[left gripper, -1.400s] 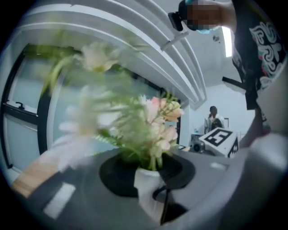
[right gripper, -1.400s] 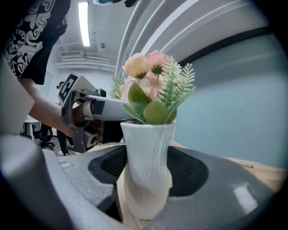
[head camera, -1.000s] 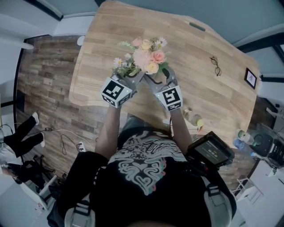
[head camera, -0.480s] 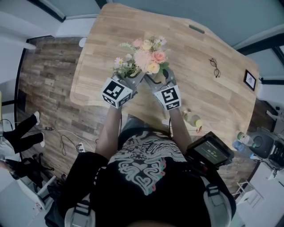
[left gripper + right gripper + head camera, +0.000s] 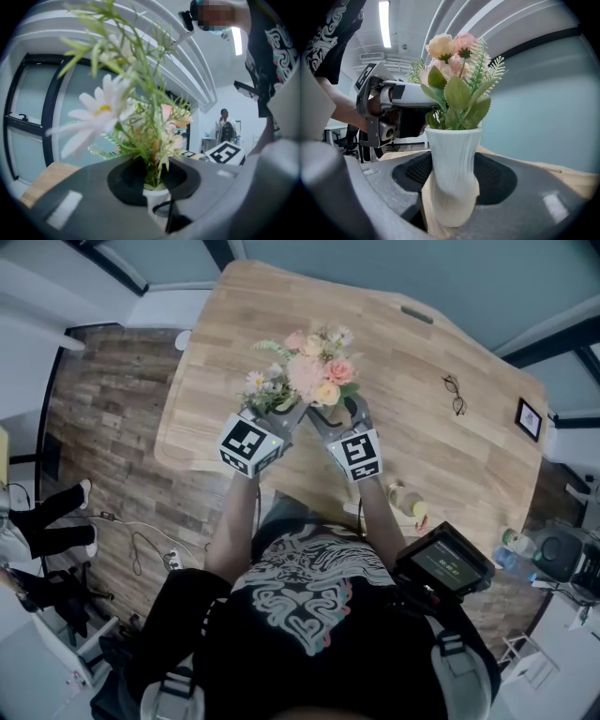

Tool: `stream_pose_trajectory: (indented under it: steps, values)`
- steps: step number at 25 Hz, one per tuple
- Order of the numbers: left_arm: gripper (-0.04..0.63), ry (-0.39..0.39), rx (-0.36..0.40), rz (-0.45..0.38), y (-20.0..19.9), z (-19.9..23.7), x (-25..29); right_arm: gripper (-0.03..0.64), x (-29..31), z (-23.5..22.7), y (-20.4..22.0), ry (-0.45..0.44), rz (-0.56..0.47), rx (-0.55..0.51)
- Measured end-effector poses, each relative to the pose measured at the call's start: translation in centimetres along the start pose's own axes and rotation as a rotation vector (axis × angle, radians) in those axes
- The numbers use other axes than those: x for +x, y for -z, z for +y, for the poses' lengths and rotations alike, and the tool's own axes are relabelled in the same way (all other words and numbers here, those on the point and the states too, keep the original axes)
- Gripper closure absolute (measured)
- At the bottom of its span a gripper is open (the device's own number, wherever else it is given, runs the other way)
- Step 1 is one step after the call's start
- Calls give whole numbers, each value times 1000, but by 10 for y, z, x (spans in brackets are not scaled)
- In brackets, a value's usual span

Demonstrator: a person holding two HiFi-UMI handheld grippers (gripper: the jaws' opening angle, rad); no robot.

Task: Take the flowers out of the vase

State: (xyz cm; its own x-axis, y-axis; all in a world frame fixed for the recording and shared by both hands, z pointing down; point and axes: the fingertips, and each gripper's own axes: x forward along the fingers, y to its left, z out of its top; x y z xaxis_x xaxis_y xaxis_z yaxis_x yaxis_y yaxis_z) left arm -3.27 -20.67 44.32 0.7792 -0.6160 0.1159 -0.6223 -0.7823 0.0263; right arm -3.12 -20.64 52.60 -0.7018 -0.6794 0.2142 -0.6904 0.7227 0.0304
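My pale wooden worktop carries a pair of eyeglasses lying flat toward its right side, a small dark-framed square near the right edge beyond them, and a small bottle at the near edge. To my left, a wood-plank floor holds loose cables and a white power strip. A person stands far back in the room, well apart from me.

Left tongs pinch the flower stems, right tongs clamp the vase; both forearms stretch forward, tongs close together.
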Motion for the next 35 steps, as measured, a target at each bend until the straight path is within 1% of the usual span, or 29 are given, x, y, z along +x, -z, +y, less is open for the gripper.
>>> stream_pose_trajectory:
  steps: [6, 11, 15, 17, 20, 23, 26, 30, 32, 35]
  values:
    - [546, -10, 1, -2, -4, -1, -1, 339, -1, 0, 1, 0, 2, -1]
    - [548, -3, -19, -27, -15, -2, -2, 339, -2, 1, 1, -2, 4, 2]
    - [548, -2, 5, -23, -25, 0, -1, 339, 0, 1, 0, -2, 7, 4]
    - [548, 2, -7, -44, -35, 0, -4, 339, 0, 1, 0, -1, 10, 5]
    - [548, 0, -31, -97, -54, 4, -8, 339, 0, -1, -1, 0, 12, 6]
    - [548, -6, -33, -117, -67, 9, -10, 339, -2, -2, 0, 1, 12, 7]
    - [548, -12, -27, -112, -75, 12, -14, 339, -2, -2, 1, 7, 15, 8]
    - [546, -10, -51, -118, -88, 13, -17, 339, -5, -3, 1, 7, 25, 9]
    - [546, -10, -57, -102, -93, 13, -17, 337, -7, -3, 1, 11, 29, 8]
    - [546, 13, -76, -65, -96, 11, -16, 337, -7, -3, 0, 24, 40, 4]
